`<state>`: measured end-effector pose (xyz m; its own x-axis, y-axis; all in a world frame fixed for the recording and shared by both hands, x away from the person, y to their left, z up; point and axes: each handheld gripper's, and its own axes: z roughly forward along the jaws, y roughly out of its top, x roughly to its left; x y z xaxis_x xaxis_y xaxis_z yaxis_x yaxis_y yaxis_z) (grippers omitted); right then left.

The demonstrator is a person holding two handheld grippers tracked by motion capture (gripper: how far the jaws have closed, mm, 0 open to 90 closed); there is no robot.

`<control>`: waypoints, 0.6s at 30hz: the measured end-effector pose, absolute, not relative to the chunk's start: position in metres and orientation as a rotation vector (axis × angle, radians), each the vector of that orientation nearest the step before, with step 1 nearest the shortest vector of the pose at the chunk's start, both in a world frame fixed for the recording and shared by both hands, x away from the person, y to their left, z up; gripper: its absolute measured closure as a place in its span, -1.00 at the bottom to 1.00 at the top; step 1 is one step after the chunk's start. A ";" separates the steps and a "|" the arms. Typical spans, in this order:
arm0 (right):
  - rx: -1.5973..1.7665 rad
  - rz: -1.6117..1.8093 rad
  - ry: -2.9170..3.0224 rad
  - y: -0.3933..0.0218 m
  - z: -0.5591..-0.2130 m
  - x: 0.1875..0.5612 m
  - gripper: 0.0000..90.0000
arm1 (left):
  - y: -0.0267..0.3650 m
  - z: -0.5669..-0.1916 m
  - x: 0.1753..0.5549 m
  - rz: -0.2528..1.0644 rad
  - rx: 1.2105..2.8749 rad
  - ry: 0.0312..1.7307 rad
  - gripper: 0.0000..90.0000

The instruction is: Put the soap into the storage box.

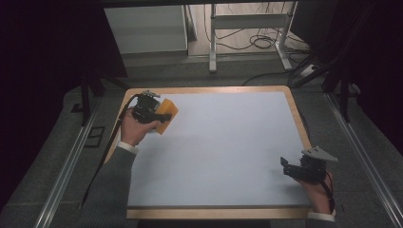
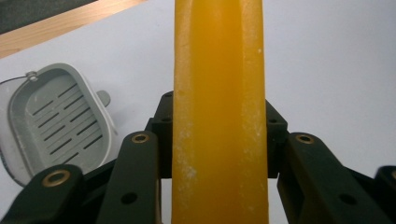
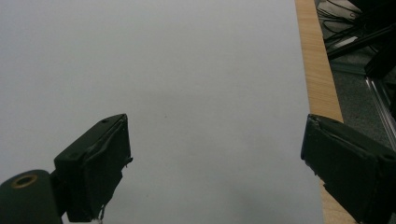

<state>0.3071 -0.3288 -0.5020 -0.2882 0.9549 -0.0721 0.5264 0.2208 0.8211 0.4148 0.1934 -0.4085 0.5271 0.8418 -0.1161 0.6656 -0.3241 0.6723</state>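
A: Quick pass — your left gripper point(image 1: 153, 112) is clamped on the orange soap bar point(image 2: 219, 112), pads squeezing its two flat sides. Looks like you've got it on edge so the narrow face points along the jaws.

B: Why held like that?

A: My read: gripping across the thin dimension gives the firmest hold on something slick, and it keeps the bar clear of the table point(image 1: 228, 142) near the far-left corner. The grey soap dish point(image 2: 58, 121) sits just beside, open and empty, slats showing — so you're likely lining up to drop the bar in, or you've just lifted it out. Can't tell which.

B: Where's the bar relative to the gripper?

A: Right between the jaws, sticking out well past the tips, upright in the left gripper view. The dish lies off to the left of it in that view, not touching.

B: And your right?

A: Your right gripper point(image 1: 297, 168) rests near the table's right edge, jaws wide apart, nothing between them — parked, I'd say.
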 end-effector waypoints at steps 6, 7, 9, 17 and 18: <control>1.367 0.937 1.904 -0.330 -0.502 0.307 -0.82 | 0.198 -0.409 0.421 0.366 2.063 1.232 0.36; 1.367 0.939 1.904 -0.330 -0.501 0.307 -0.82 | 0.199 -0.409 0.422 0.362 2.055 1.237 0.36; 1.367 0.939 1.903 -0.331 -0.501 0.307 -0.82 | 0.201 -0.409 0.424 0.349 2.045 1.243 0.36; 1.366 0.933 1.905 -0.330 -0.502 0.307 -0.82 | 0.212 -0.409 0.434 0.346 2.025 1.289 0.36; 1.366 0.933 1.905 -0.330 -0.502 0.307 -0.82 | 0.214 -0.409 0.435 0.344 2.021 1.294 0.36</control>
<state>0.3071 -0.3303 -0.5022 -0.2827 0.9563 -0.0742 0.5272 0.2196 0.8209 0.4354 0.2137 -0.4095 0.4650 0.8736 -0.1439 0.6871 -0.2536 0.6808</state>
